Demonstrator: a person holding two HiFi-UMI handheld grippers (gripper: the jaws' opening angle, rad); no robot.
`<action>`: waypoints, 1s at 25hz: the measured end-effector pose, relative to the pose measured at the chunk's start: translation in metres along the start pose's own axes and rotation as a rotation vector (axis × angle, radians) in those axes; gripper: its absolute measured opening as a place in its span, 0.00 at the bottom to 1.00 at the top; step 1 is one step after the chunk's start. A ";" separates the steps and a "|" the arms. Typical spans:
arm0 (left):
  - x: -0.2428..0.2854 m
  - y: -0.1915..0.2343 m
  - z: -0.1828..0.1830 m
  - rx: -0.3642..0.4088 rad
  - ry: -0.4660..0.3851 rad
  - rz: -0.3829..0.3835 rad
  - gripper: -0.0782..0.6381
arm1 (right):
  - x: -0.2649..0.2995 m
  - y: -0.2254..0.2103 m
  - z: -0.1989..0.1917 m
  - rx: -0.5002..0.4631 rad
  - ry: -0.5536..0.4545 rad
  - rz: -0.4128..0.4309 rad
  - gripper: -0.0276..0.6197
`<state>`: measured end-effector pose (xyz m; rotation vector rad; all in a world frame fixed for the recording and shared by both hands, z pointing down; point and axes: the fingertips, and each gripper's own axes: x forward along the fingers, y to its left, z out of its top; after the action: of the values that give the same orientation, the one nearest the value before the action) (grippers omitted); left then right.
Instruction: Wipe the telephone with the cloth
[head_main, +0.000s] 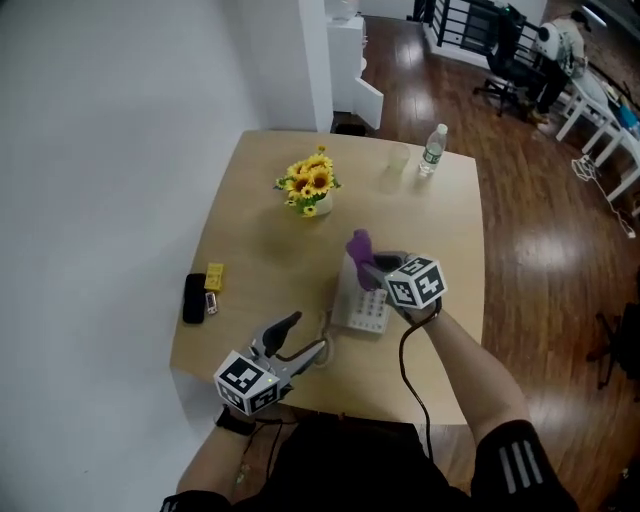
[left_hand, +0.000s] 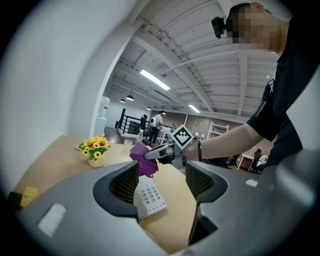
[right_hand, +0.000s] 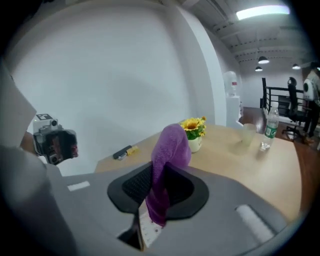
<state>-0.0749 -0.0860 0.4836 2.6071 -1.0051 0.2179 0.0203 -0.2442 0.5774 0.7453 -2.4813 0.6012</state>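
1. Right now my right tongs (head_main: 373, 266) are clenched on the purple cloth (head_main: 358, 245). The right gripper view shows it pinched between both jaws, with a tuft above them and a tail hanging below.
2. My left tongs (head_main: 304, 338) are released, with the jaws wide apart and nothing between them. They hover low in the head view, just left of the telephone's near end.
3. That white telephone (head_main: 365, 308) lies flat on the table (head_main: 262, 250), a little below the centre of the head view. Its keypad faces up.
4. Its long axis runs almost straight up and down the frame, leaning slightly left towards the top.
5. In the head view the cloth sits over the telephone's upper end, and the right tongs reach in from the lower right. I can't tell whether the cloth touches the casing or hangs just clear of it.
6. By my judgement the right hand is the working one. The wipe should be a pull down the frame along that long axis towards me. The left tongs are near enough to steady the lower end if the telephone slides.
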 end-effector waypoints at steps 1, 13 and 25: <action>0.002 0.001 -0.001 -0.005 0.006 0.005 0.51 | 0.012 -0.009 -0.003 -0.005 0.036 -0.007 0.15; 0.003 0.017 -0.007 -0.079 0.073 0.111 0.51 | 0.102 -0.039 -0.044 -0.163 0.373 -0.005 0.15; -0.003 0.014 -0.014 -0.066 0.045 0.087 0.51 | 0.093 0.050 -0.092 -0.311 0.382 0.104 0.15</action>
<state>-0.0866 -0.0887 0.4998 2.4906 -1.0920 0.2585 -0.0494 -0.1938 0.6878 0.3462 -2.1931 0.3415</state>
